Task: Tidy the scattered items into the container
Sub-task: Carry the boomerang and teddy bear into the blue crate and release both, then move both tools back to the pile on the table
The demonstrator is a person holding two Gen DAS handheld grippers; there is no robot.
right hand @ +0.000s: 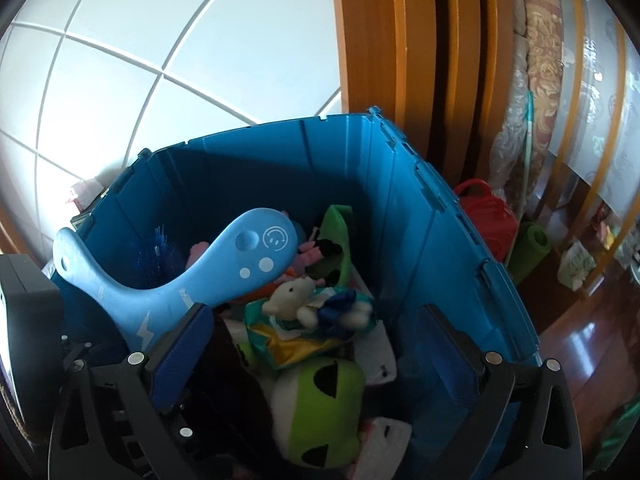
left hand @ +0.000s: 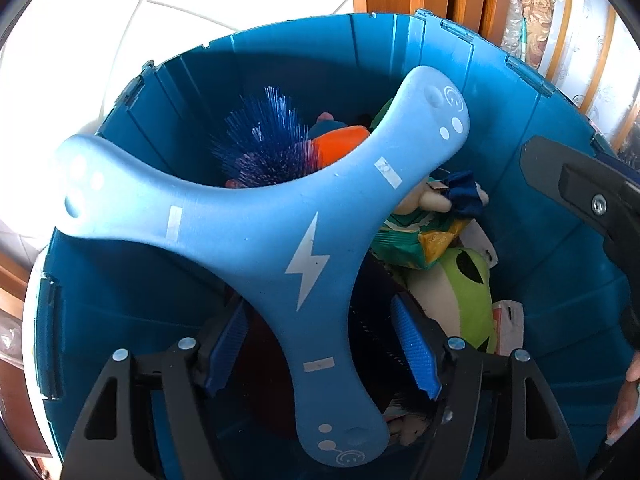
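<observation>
— over the bin (left hand: 132, 280), what's the left gripper (left hand: 324, 344) doing?
— its jaws are spread, blue pads (left hand: 414, 346) on either side of one arm of the boomerang (left hand: 248, 220), with a gap on both sides. the pads aren't pressing on it.
— so where is the boomerang?
— lying across the top of the bin. one arm tip sits by the left rim, another leans toward the far wall, and the third runs down between the left gripper's fingers. whether it rests on the toys below, i cannot tell.
— and the right gripper (right hand: 316, 344)?
— spread wide too, nothing between its pads. it hangs above the near right part of the bin, over the frog (right hand: 324, 412). in the left view its dark body shows at the right edge, with part of a hand (left hand: 624, 400) below it.
— what's inside the bin?
— a spiky blue ball (left hand: 260, 132) near the far left, something orange (left hand: 340, 144) beside it, a small white bear (right hand: 296, 292) in blue lying on a crinkled packet (right hand: 288, 336), and the green frog plush closest to the right gripper. some white paper or plastic lies by the frog.
— around the bin?
— white floor tiles (right hand: 160, 32) behind it, a wooden door frame (right hand: 400, 40) at its far right corner, a red bag (right hand: 488, 216) and a rolled green mat (right hand: 528, 252) beyond the right wall.
</observation>
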